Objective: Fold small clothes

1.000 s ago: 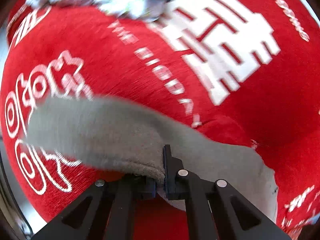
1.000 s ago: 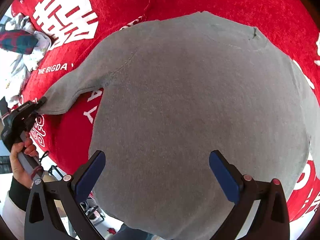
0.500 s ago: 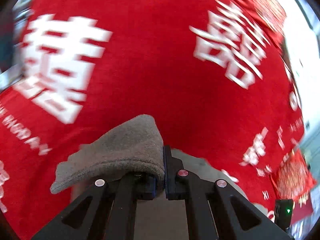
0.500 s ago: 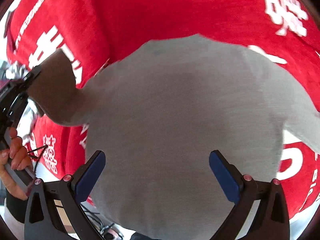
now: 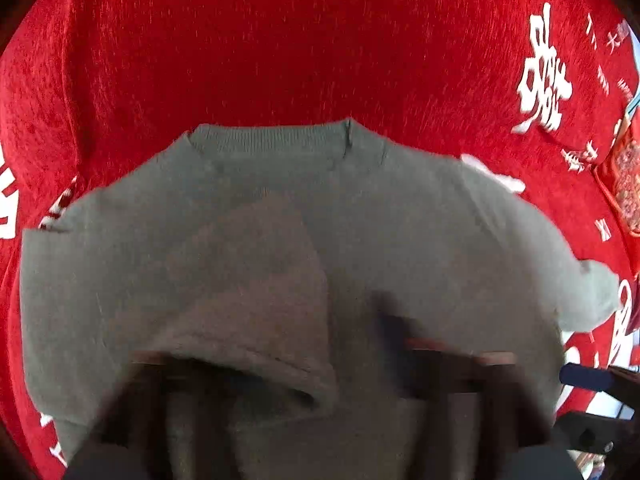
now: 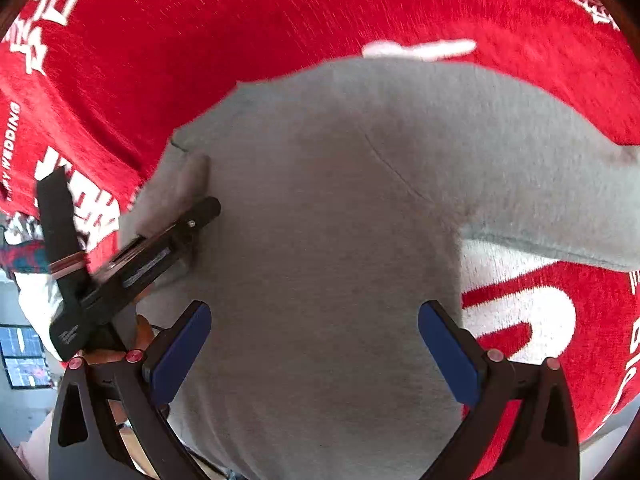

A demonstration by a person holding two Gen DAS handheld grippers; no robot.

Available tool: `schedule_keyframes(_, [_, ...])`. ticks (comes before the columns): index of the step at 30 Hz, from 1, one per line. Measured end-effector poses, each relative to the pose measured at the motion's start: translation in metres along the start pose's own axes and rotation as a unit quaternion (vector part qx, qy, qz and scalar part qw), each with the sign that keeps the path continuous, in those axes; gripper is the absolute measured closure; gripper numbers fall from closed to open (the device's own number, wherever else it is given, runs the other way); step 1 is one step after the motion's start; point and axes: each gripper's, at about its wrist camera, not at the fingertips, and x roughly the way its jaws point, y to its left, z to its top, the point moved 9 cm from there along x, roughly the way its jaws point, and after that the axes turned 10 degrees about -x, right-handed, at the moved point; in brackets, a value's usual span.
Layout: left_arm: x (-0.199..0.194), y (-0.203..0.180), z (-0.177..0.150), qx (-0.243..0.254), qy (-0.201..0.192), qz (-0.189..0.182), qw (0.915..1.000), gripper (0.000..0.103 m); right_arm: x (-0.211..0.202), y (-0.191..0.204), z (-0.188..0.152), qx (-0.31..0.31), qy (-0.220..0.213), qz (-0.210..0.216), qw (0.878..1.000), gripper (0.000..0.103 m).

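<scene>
Sleeve-folding is the step in hand: the grey sweater (image 6: 332, 240) lies flat on the red printed cloth (image 6: 240, 20) over the desk, its left sleeve (image 5: 256, 300) laid across the chest. The left claw (image 6: 132, 200), at nine o'clock in the right wrist view, has just been opening; its jaws stand spread, the sleeve between them but no longer pinched. The right claw (image 6: 314, 344) hangs spread and empty above the body at six o'clock. Next, I'd judge, the right sleeve (image 6: 552, 216) at three o'clock needs pinching and carrying inward. No containers show anywhere.
</scene>
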Motion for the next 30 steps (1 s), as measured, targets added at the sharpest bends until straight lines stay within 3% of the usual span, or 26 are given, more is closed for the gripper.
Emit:
schedule_keyframes(4, [-0.04,0.012,-0.002,0.022,-0.02,0.017,0.9994,0.031,-0.009,0.022,0.021,-0.069,-0.021,-0.041,0.997,0.0])
schedule_keyframes(8, [-0.097,0.075,0.01,-0.008,-0.057,0.043,0.9974,0.031,-0.004,0.08,0.046,-0.182,-0.041,-0.063,0.98,0.0])
schedule_keyframes(11, [-0.108,0.14,0.021,-0.053,-0.051,0.086,0.9936,0.031,0.022,0.128,0.051,-0.297,-0.036,-0.107,0.948,0.0])
schedule_keyframes(13, [-0.096,0.178,0.025,-0.088,-0.024,0.112,0.9895,0.031,0.047,0.155,0.049,-0.367,-0.031,-0.143,0.919,0.0])
schedule_keyframes(16, [-0.069,0.225,0.019,-0.133,0.025,0.117,0.9839,0.031,0.079,0.178,0.052,-0.436,-0.026,-0.189,0.879,0.0])
schedule_keyframes(18, [-0.054,0.234,0.016,-0.15,0.043,0.112,0.9814,0.031,0.091,0.18,0.053,-0.46,-0.025,-0.223,0.859,0.001])
schedule_keyframes(19, [-0.049,0.239,0.015,-0.162,0.046,0.103,0.9804,0.031,0.099,0.179,0.056,-0.472,-0.022,-0.247,0.846,0.01])
schedule_keyframes(20, [-0.047,0.24,0.015,-0.168,0.046,0.098,0.9798,0.031,0.102,0.181,0.059,-0.474,-0.023,-0.251,0.844,0.023])
schedule_keyframes(21, [-0.045,0.241,0.015,-0.174,0.047,0.092,0.9793,0.031,0.1,0.179,0.064,-0.462,-0.026,-0.242,0.853,0.066])
schedule_keyframes(22, [-0.045,0.241,0.015,-0.178,0.045,0.087,0.979,0.031,0.094,0.175,0.069,-0.44,-0.03,-0.235,0.866,0.086])
schedule_keyframes(23, [-0.044,0.24,0.016,-0.179,0.044,0.086,0.9791,0.031,0.087,0.171,0.076,-0.404,-0.043,-0.219,0.887,0.086])
schedule_keyframes(24, [-0.045,0.239,0.015,-0.177,0.044,0.086,0.9796,0.031,0.071,0.159,0.085,-0.335,-0.061,-0.181,0.923,0.086])
schedule_keyframes(25, [-0.045,0.237,0.014,-0.173,0.044,0.086,0.9802,0.031,0.061,0.145,0.09,-0.27,-0.071,-0.143,0.949,0.086])
schedule_keyframes(27, [-0.046,0.235,0.016,-0.165,0.045,0.085,0.9816,0.031,0.046,0.116,0.094,-0.147,-0.091,-0.066,0.983,0.086])
schedule_keyframes(28, [-0.047,0.235,0.016,-0.165,0.045,0.082,0.9819,0.031,0.039,0.093,0.092,-0.063,-0.104,-0.023,0.992,0.086])
schedule_keyframes(29, [-0.048,0.236,0.016,-0.166,0.047,0.079,0.9818,0.031,0.036,0.075,0.09,0.001,-0.113,0.01,0.994,0.082])
schedule_keyframes(30, [-0.047,0.238,0.018,-0.169,0.048,0.076,0.9816,0.031,0.036,0.051,0.083,0.086,-0.116,0.048,0.988,0.065])
